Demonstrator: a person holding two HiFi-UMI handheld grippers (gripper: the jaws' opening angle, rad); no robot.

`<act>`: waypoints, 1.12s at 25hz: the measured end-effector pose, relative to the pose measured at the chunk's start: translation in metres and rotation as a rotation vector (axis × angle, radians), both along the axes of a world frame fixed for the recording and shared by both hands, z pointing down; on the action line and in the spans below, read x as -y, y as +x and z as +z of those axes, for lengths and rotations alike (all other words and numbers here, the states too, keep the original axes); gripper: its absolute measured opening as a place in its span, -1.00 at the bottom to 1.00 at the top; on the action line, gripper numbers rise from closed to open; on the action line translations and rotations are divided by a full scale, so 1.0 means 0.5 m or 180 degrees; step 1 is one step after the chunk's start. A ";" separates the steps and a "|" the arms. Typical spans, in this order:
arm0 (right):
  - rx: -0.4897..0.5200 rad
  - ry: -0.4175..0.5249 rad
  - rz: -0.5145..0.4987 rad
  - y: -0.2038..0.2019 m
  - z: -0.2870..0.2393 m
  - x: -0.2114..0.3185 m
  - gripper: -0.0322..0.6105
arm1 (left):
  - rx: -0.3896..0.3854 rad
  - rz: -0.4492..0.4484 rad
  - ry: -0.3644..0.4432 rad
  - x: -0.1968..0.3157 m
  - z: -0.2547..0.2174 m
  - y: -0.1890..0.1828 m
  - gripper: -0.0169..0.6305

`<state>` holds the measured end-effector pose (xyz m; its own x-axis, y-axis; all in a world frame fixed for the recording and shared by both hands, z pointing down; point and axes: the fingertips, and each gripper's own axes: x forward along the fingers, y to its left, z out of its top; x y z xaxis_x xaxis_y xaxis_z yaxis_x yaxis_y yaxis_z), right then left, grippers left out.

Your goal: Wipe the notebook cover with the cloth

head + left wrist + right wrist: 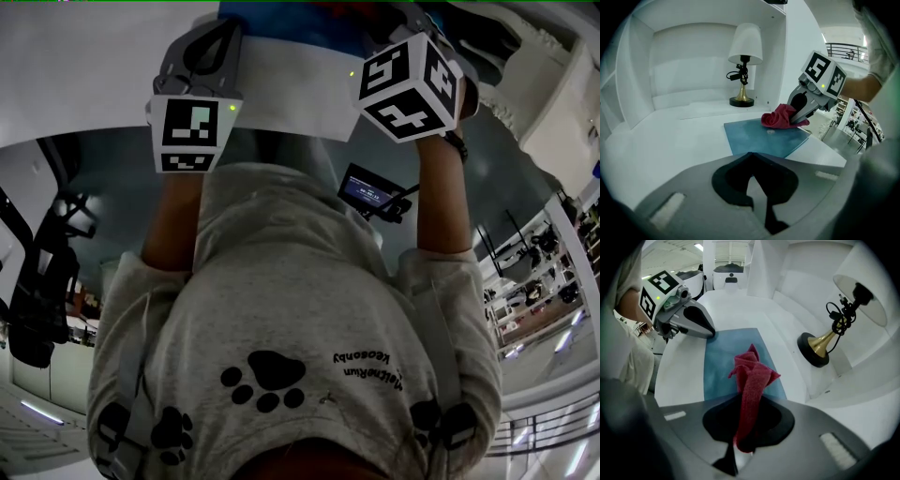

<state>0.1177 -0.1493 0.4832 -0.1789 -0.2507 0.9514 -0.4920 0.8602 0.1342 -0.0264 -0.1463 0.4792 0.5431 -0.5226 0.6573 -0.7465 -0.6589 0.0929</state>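
Observation:
A blue notebook [759,138] lies flat on the white desk [670,140]. In the right gripper view the notebook [724,357] runs away from me, with the bunched red cloth [752,376] standing over its near part. My right gripper [750,401] is shut on the cloth. From the left gripper view, that right gripper [799,121] holds the cloth [778,117] down on the notebook's far right corner. My left gripper [710,331] is shut, its tip resting at the notebook's far left corner. The left gripper [750,157] has nothing between its jaws.
A lamp [743,61] with a white shade and brass foot stands in the white alcove behind the notebook; the same lamp [834,329] shows to the right. The desk edge [829,157] drops off at the right. The head view shows mostly the person's grey shirt [281,356].

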 end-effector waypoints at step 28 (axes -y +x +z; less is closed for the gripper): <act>0.0266 0.0366 -0.0186 -0.142 -0.113 -0.001 -0.77 | 0.0086 -0.0005 -0.0102 -0.033 0.002 -0.029 -0.95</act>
